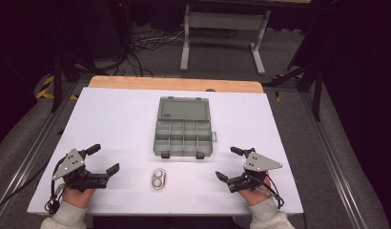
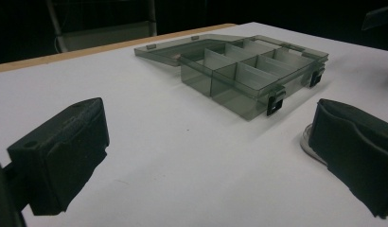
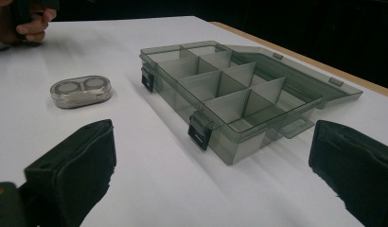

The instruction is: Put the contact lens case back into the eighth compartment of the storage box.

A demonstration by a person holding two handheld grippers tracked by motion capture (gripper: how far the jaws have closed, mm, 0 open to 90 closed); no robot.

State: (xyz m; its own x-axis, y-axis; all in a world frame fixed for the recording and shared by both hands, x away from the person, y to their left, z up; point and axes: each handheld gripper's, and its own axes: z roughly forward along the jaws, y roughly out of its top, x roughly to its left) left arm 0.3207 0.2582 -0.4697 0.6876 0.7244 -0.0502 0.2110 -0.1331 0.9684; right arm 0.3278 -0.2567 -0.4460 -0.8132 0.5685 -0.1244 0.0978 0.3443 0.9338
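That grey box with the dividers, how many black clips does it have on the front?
2. One latch sits at the left end of the organizer box's near wall, the other latch at the right end. None look hidden.

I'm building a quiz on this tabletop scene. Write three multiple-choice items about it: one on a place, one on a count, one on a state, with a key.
1. Where does the small oval case lie?
A. inside the organizer box
B. on the table in front of the box, between the two grippers
C. on the box lid

2. How many black latches show on the front of the organizer box?
A. one
B. two
C. four

3. How is the box lid?
A. shut and latched
B. taken off and set aside
C. open, laid flat behind the compartments

Key: 1 B, the high view shows it on the white table nearer the person. 2 B, one near each front corner. 3 C, compartments are uncovered.
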